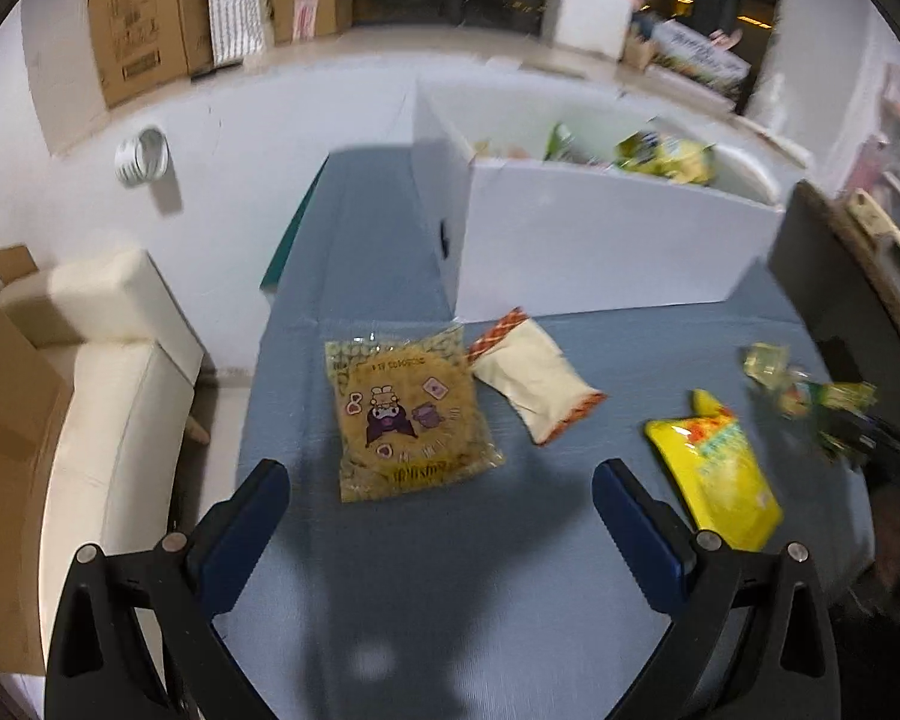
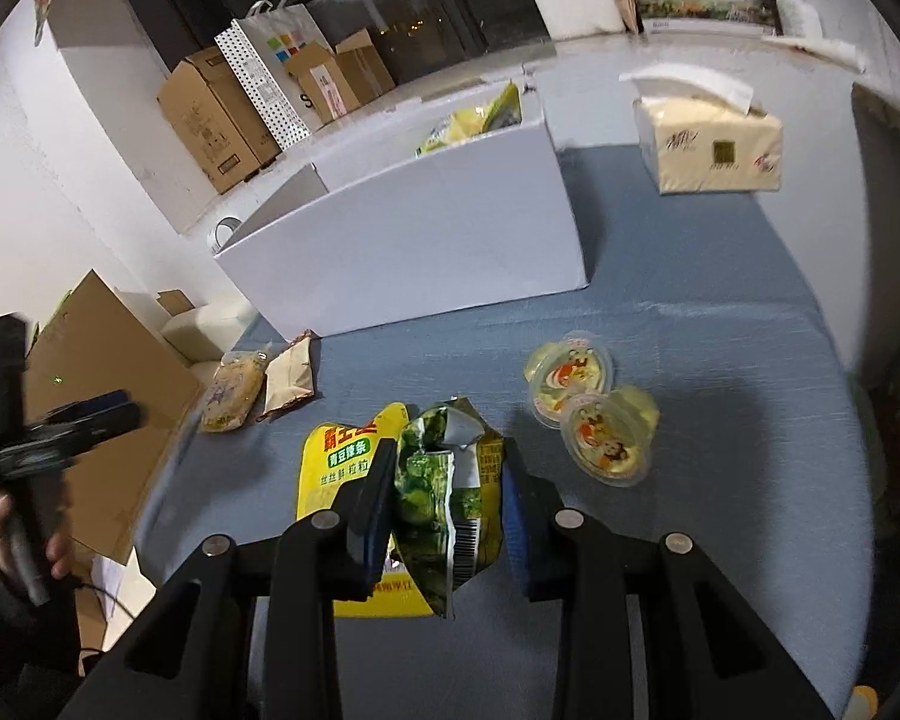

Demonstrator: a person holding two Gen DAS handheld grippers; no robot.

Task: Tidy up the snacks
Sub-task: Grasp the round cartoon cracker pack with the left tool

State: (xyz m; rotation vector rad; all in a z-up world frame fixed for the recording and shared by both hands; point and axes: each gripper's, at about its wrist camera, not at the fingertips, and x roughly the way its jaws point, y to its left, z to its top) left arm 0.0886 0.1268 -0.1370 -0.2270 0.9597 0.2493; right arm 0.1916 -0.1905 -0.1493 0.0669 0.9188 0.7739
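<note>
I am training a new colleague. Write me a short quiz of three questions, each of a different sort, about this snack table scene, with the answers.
1. True or false: the right gripper has its jaws shut on the green snack bag.
2. Multiple choice: how many jelly cups stand on the blue table? A one, B two, C four.
3. Fill in: the left gripper hangs with open jaws near the ____ cookie pack with cartoon figures.

Key: 1 true. 2 B. 3 yellow. The white box already holds some snacks.
</note>
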